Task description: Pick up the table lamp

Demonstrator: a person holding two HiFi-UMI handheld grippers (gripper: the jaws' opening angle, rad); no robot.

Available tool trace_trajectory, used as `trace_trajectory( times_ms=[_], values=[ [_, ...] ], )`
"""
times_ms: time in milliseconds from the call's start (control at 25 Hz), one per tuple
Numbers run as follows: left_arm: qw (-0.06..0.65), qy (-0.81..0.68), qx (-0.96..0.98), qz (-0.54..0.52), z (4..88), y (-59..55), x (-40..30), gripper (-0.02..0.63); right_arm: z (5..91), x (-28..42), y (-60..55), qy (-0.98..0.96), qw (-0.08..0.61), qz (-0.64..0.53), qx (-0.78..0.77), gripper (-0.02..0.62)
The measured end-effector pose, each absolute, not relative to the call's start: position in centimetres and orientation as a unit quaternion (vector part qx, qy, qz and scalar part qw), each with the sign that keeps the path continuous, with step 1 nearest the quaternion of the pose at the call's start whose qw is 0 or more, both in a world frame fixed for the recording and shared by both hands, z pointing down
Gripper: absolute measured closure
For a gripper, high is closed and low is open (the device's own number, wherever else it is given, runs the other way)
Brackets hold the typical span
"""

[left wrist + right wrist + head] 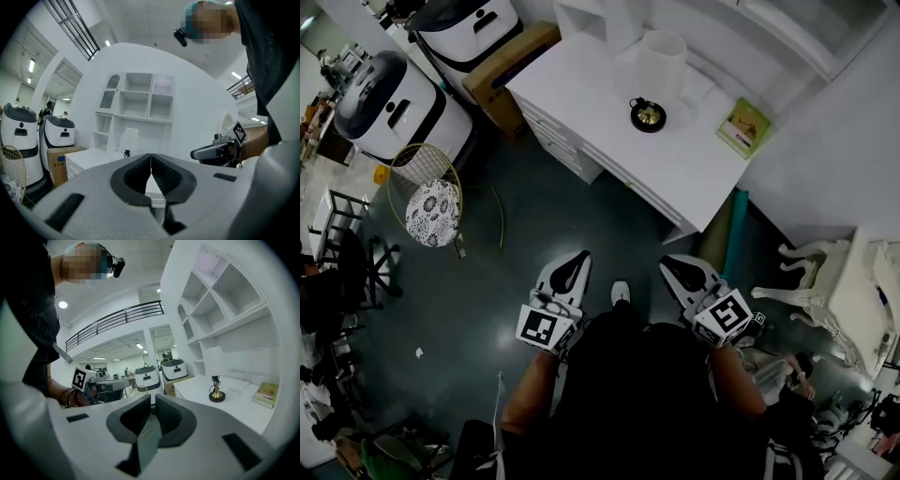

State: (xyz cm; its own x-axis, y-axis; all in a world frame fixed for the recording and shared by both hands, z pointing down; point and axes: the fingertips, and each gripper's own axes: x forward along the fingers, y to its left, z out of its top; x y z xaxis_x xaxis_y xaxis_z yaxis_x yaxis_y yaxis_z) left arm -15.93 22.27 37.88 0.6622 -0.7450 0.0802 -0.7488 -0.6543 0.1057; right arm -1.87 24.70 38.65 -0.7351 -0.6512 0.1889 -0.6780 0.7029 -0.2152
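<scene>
- The table lamp (648, 114), with a black round base and a gold stem, stands upright on the white desk (675, 169) in the upper centre of the head view.
- A white cylinder (661, 61) stands just behind the lamp. A green-yellow book (744, 127) lies flat to its right, near the desk edge.
- The left gripper (578, 258) is at lower centre-left of the head view, over the dark floor (487, 300) and well apart from the desk.
- In the left gripper view, its fingers (136, 176) are closed tip to tip, with nothing between them.
- The right gripper (670, 263) is at lower centre-right, beside the left one and just short of the desk corner.
- In the right gripper view, its fingers (171, 418) are closed and empty. The lamp shows at the right of that frame.
- A cardboard box (511, 70) stands against the left end of the desk.
- A wire chair (427, 202) with a patterned cushion stands at the left of the frame.
</scene>
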Motion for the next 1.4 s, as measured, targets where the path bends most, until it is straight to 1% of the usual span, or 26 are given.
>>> trace_trajectory(
  times_ms=[120, 560, 840, 1160, 1400],
  values=[
    [0.055, -0.399, 0.915, 0.011, 37.8, 20.6, -15.7, 0.588, 38.6, -2.2, 23.8, -0.919, 0.05, 0.134, 0.369, 0.551],
    [0.072, -0.392, 0.917, 0.011, 38.0, 18.8, -14.8, 0.588, 39.7, -1.1, 22.5, -0.911, 0.063, 0.157, 0.377, 0.551],
    [0.073, -0.398, 0.914, 0.022, 39.4, 16.2, -15.2, 0.588, 40.3, -0.4, 19.3, -0.91, 0.048, 0.157, 0.38, 0.551],
    [0.069, -0.388, 0.918, 0.037, 38.5, 9.8, -12.9, 0.588, 40.9, 1.6, 13.4, -0.903, 0.041, 0.175, 0.39, 0.551],
    [0.077, -0.371, 0.924, 0.054, 40.0, 5.7, -10.4, 0.588, 42.1, 4.0, 9.0, -0.896, 0.038, 0.189, 0.401, 0.551]
  ],
)
